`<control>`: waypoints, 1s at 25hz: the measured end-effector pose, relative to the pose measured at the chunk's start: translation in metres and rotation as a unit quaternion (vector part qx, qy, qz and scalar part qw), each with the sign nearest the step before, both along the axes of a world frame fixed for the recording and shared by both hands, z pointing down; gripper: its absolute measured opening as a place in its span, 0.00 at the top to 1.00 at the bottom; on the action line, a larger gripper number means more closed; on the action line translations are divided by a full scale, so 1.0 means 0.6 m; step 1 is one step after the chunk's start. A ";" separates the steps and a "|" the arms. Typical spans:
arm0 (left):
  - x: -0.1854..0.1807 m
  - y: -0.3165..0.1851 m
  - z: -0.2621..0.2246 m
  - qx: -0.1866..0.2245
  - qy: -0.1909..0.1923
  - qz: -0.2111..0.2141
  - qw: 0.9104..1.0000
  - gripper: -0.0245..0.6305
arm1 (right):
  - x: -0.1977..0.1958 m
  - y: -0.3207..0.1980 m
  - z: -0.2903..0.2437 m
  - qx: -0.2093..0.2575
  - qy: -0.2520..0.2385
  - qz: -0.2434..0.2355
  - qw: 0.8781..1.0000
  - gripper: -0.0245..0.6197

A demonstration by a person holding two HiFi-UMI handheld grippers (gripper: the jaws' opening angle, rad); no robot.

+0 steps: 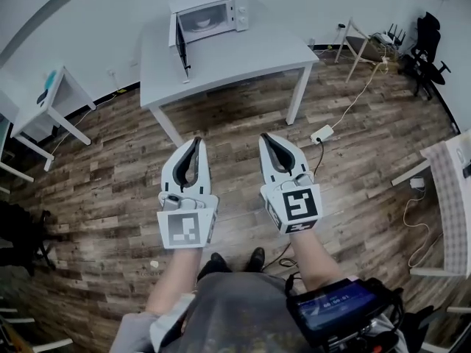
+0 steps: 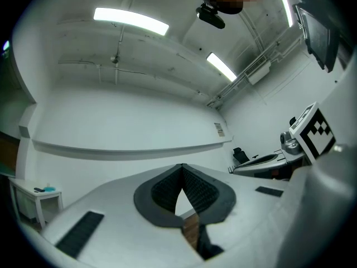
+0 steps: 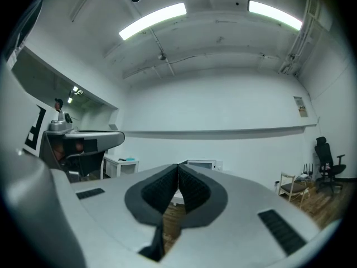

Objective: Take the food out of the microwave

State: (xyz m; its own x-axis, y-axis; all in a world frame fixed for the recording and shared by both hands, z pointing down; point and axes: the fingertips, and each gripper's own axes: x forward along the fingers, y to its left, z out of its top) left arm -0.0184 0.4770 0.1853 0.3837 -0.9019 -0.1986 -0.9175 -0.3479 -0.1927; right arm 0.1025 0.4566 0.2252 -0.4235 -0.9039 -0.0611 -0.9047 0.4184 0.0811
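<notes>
A white microwave (image 1: 208, 17) stands on a grey table (image 1: 243, 54) far ahead, its door (image 1: 181, 48) swung open to the left. Inside it sits a pale bowl (image 1: 202, 20); the food in it is too small to make out. My left gripper (image 1: 196, 140) and right gripper (image 1: 264, 136) are held side by side over the wooden floor, well short of the table. Both have their tips together with nothing between them. In the right gripper view the microwave (image 3: 203, 164) shows small just past the shut right gripper (image 3: 178, 165). The left gripper (image 2: 182, 166) faces a bare wall.
A small white side table (image 1: 51, 101) stands at the left. A wooden stool (image 1: 360, 46), a black office chair (image 1: 428, 46) and a cable with a white power brick (image 1: 321, 133) lie to the right. Another table's edge (image 1: 441, 190) is at the far right.
</notes>
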 end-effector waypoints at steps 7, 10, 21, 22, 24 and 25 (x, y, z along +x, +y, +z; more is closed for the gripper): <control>0.029 -0.039 -0.010 0.003 0.001 -0.003 1.000 0.95 | 0.025 -0.038 0.003 0.001 0.000 -0.001 1.000 0.95; 0.028 -0.063 0.001 -0.003 0.007 -0.008 1.000 0.95 | 0.025 -0.061 0.012 -0.003 0.004 -0.006 1.000 0.95; 0.004 -0.252 0.051 -0.024 0.022 -0.020 0.999 0.95 | 0.007 -0.246 0.064 -0.018 0.016 0.001 1.000 0.95; 0.000 -0.275 0.050 -0.022 0.021 -0.021 0.999 0.95 | 0.004 -0.268 0.064 -0.017 0.017 0.001 1.000 0.95; -0.007 -0.322 0.046 -0.019 0.020 -0.020 0.999 0.95 | -0.005 -0.317 0.064 -0.019 0.017 -0.002 1.000 0.95; -0.011 -0.344 0.042 -0.017 0.019 -0.020 0.999 0.95 | -0.011 -0.341 0.063 -0.020 0.016 -0.003 1.000 0.95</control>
State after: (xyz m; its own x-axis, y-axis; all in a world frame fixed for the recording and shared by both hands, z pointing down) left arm -0.0251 0.2704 0.2107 0.3404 -0.9227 -0.1811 -0.9372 -0.3173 -0.1450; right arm 0.0962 0.2519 0.2632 -0.4308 -0.9024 -0.0113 -0.8989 0.4281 0.0931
